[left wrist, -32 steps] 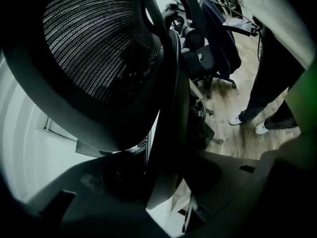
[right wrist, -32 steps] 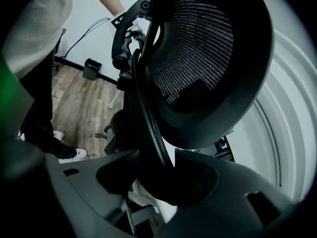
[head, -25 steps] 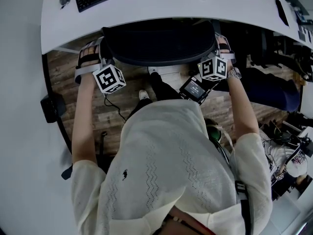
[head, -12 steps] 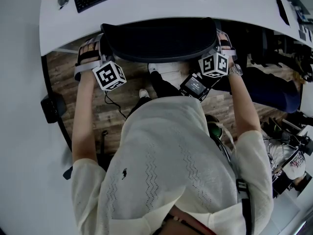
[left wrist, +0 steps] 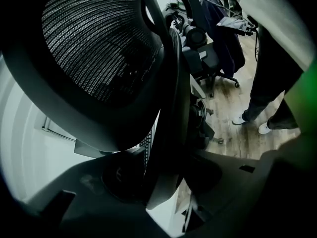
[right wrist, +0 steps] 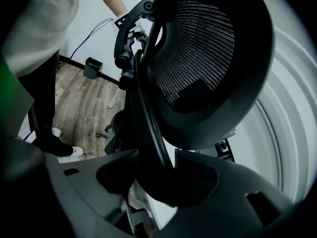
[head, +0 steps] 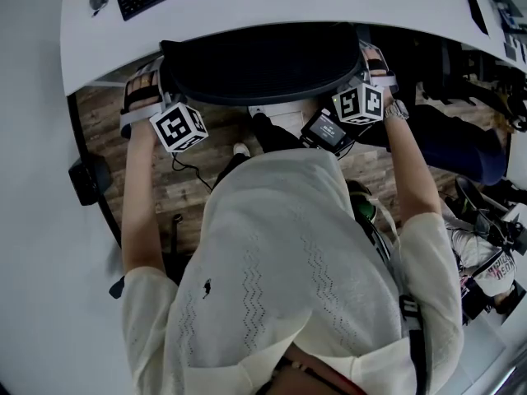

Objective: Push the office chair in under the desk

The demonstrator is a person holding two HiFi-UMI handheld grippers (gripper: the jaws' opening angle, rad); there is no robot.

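Now: left hand-held gripper (left wrist: 159, 182) and right hand-held gripper (right wrist: 161, 180) each clamped on office chair (head: 263, 60) backrest rim; backrest at tabletop (head: 272, 6) edge.

- Wood-plank floor (head: 169, 196), brown.
- Pale wall (right wrist: 94, 9) with dark skirting (right wrist: 69, 61).
- White curved surface (head: 288, 6) across top of head view.
- Second dark chair (left wrist: 210, 66) on castors, farther back.
- Black cable (head: 185, 171) trailing over floor.

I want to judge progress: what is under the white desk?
In the head view only the backrest of the office chair shows, at the edge of the desk; desktop and backrest cover the seat.
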